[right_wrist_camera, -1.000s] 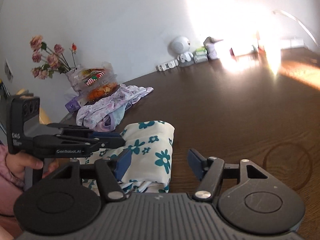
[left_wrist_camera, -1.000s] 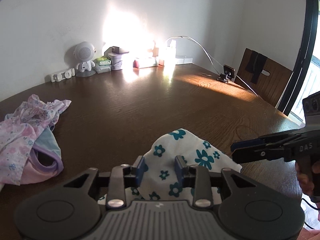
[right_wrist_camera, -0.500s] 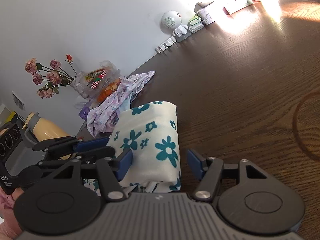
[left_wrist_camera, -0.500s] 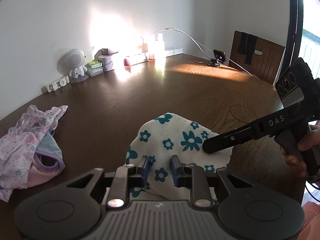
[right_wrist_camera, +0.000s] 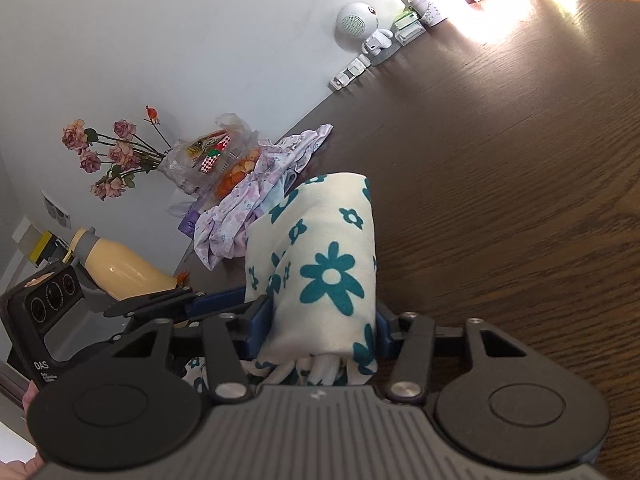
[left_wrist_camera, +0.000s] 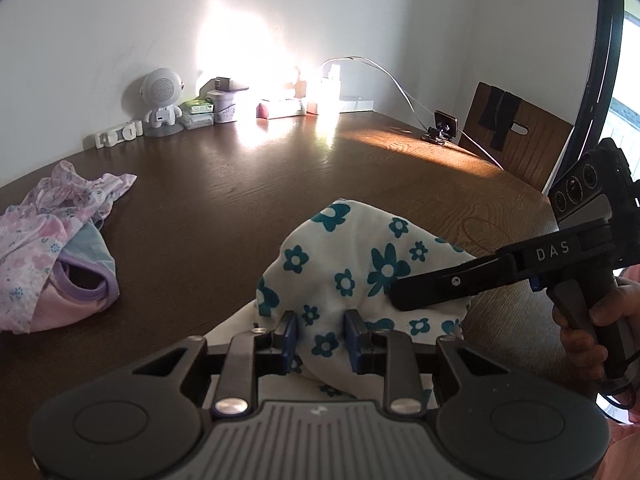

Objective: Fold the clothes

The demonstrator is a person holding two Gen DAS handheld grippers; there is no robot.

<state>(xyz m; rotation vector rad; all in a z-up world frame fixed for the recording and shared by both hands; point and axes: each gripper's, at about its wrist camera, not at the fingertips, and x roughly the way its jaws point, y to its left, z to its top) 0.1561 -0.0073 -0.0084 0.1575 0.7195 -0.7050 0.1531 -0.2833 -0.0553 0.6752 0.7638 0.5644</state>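
My left claw [left_wrist_camera: 319,334] and right claw [right_wrist_camera: 318,326] both grip floral garment [left_wrist_camera: 360,276], lifted over bench [left_wrist_camera: 240,208]. Fold's long axis runs straight ahead of my right claw.

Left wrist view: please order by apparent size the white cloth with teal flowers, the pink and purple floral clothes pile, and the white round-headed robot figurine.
1. White cloth with teal flowers, though nearest the camera.
2. Pink and purple floral clothes pile, partly cut off.
3. White round-headed robot figurine, farthest away.
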